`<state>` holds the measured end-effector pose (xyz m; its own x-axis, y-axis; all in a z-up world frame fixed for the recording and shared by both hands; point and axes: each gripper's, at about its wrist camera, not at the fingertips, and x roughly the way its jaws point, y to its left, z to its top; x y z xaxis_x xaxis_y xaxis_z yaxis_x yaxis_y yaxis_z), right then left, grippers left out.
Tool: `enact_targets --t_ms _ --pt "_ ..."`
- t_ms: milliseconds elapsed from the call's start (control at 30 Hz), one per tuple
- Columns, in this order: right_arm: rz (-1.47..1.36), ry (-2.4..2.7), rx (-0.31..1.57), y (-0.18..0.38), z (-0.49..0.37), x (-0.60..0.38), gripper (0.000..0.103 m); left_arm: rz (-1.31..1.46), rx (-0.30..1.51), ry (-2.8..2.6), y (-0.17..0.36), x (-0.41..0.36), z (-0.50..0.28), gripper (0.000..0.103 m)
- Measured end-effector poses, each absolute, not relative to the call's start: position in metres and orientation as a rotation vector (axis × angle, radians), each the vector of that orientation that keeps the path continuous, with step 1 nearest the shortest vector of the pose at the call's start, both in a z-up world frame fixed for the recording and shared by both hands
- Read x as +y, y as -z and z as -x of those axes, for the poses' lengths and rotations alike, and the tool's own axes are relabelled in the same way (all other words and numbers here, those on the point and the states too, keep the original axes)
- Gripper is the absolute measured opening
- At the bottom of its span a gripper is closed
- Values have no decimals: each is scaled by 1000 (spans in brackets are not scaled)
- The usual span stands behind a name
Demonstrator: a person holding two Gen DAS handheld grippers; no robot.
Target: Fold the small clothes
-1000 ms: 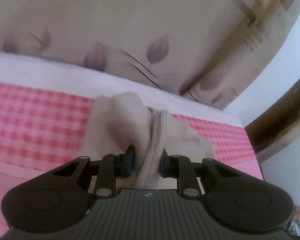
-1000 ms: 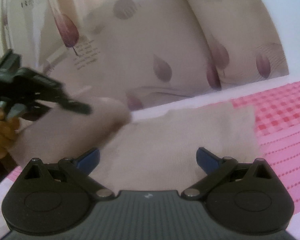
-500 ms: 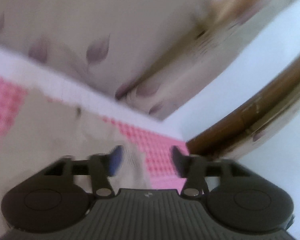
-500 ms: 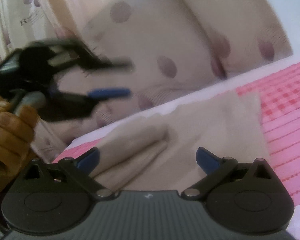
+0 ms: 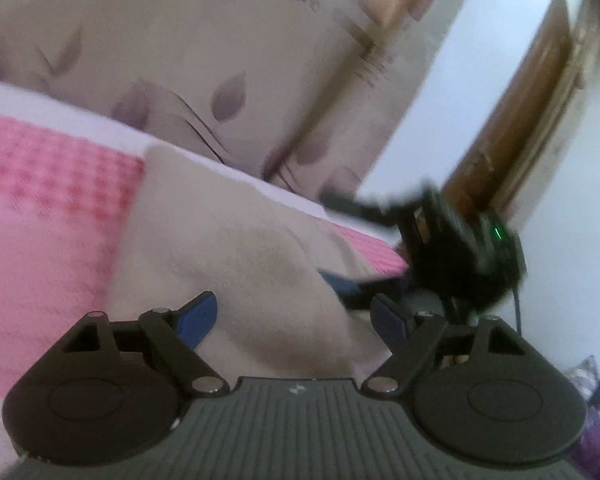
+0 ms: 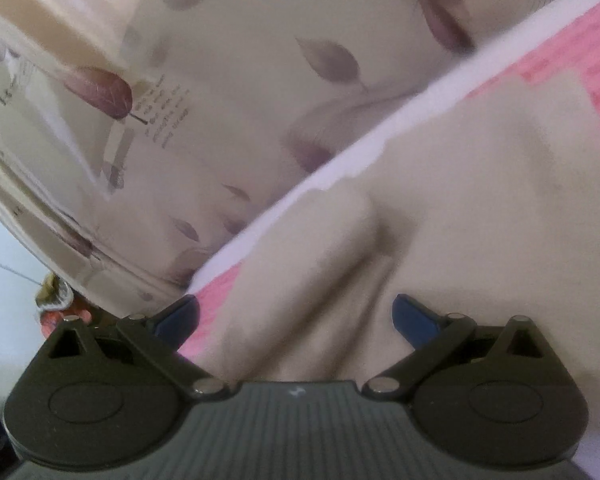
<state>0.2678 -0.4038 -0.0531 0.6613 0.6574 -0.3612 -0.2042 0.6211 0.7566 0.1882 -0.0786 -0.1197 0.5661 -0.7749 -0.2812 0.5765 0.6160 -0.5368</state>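
Two grippers now spread, pinching nothing. Left gripper [image 5: 294, 312], clamped on the beige garment [image 5: 228, 240] a second ago, opening wider, cloth released. Right gripper [image 6: 296, 318] wide too. Garment on the pink checked bedcover [image 5: 40, 208], flap doubled over at 9 o'clock. Likely next: smoothing or another fold.

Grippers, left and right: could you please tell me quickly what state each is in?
Left gripper: jaws opening, gripping nothing, over the beige knitted garment.
Right gripper: jaws open, empty.
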Motion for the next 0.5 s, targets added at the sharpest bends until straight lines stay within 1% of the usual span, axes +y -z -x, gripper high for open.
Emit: enact_targets --t_ms 67,133,200,267,300,333,367,400,500 --pt "-740 -553 697 52 -274 -392 103 365 510 831 121 -92 -188 83" --pt "-672 -551 713 49 -280 -377 103 308 490 890 118 -100 -182 92" --pt "-630 -556 716 44 -285 -364 103 230 484 898 118 -108 -175 93" --pt "-577 -538 729 41 -292 -351 101 233 471 890 118 -107 -173 92" --pt "-544 -520 737 40 -293 -348 96 267 476 904 119 -103 -176 93" --pt "-514 -495 748 42 -295 -346 77 305 472 915 120 -98 -178 93" --pt "-488 -479 769 44 -297 -344 54 344 461 910 122 -89 -178 93" --pt "-480 -493 769 46 -298 -345 53 388 453 898 123 -81 -178 94" --pt "-448 -498 730 38 -296 -349 42 539 431 827 127 -58 -182 98"
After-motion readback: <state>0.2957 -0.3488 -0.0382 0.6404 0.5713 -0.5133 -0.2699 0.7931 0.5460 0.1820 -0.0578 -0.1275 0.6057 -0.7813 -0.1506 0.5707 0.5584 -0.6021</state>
